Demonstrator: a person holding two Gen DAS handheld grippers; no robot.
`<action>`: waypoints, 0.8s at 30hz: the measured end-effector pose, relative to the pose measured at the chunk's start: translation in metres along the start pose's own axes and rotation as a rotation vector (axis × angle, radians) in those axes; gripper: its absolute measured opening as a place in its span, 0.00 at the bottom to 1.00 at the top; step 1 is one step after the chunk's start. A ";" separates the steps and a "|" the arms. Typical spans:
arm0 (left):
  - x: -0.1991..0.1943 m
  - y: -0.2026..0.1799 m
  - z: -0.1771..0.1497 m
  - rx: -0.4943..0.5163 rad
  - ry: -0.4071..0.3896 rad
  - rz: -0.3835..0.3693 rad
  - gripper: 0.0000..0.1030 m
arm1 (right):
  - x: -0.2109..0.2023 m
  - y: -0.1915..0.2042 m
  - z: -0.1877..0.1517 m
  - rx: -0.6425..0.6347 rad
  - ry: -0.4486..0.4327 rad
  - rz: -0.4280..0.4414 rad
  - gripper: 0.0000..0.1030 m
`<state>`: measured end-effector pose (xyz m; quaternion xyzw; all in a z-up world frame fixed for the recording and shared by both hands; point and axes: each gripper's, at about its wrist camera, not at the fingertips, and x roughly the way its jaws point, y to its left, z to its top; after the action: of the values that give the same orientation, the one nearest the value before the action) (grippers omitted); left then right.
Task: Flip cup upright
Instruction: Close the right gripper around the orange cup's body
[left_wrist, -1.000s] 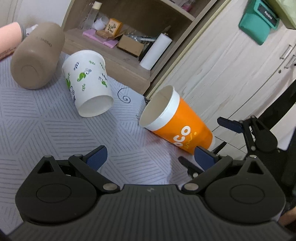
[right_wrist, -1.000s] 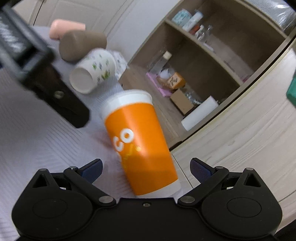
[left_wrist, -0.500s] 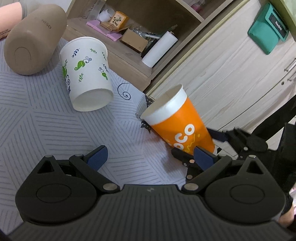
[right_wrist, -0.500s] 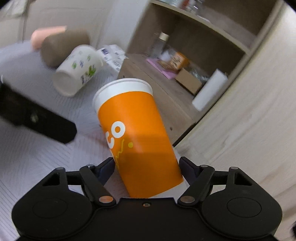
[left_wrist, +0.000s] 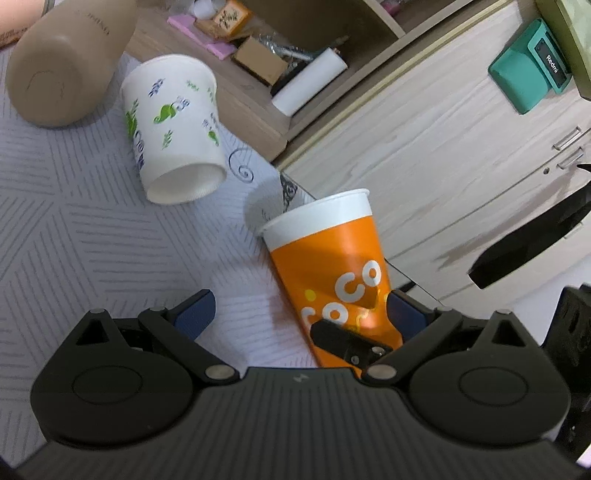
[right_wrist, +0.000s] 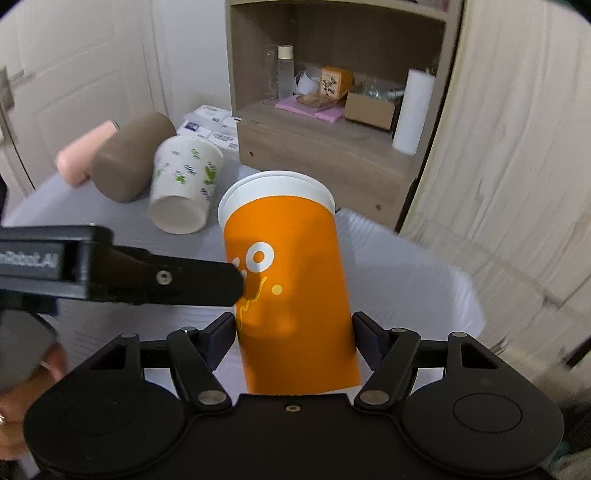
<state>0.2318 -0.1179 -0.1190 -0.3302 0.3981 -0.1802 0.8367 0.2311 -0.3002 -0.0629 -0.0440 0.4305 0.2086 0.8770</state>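
Observation:
An orange paper cup with a white rim (right_wrist: 288, 266) stands nearly upright, mouth up, between the fingers of my right gripper (right_wrist: 293, 332), which is shut on its lower body. In the left wrist view the orange cup (left_wrist: 332, 266) leans at the right, and one right gripper finger (left_wrist: 347, 339) crosses its base. My left gripper (left_wrist: 299, 314) is open and empty just left of the cup, over the grey patterned cloth (left_wrist: 74, 221). Its finger (right_wrist: 177, 277) reaches to the cup's left side in the right wrist view.
A white cup with green leaf print (left_wrist: 173, 125) lies on its side, mouth toward me. A tan bottle (left_wrist: 66, 62) lies behind it. A wooden shelf unit (right_wrist: 332, 110) with boxes and a paper roll stands past the table edge, beside a pale cabinet (left_wrist: 443, 147).
My right gripper closed on the orange cup and tipped it from lying on its side to nearly upright. My left gripper stayed open and moved close beside the cup.

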 end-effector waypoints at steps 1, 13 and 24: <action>-0.002 0.002 0.000 -0.010 0.009 -0.006 0.97 | -0.001 0.000 -0.002 0.033 0.004 0.023 0.72; -0.051 0.040 -0.003 -0.033 0.137 -0.070 0.97 | -0.012 0.041 -0.020 0.295 0.116 0.200 0.72; -0.089 0.077 0.008 -0.024 0.125 -0.083 0.90 | -0.001 0.083 -0.016 0.368 0.158 0.353 0.72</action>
<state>0.1859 -0.0085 -0.1202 -0.3447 0.4375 -0.2301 0.7980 0.1851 -0.2288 -0.0640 0.1760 0.5293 0.2722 0.7841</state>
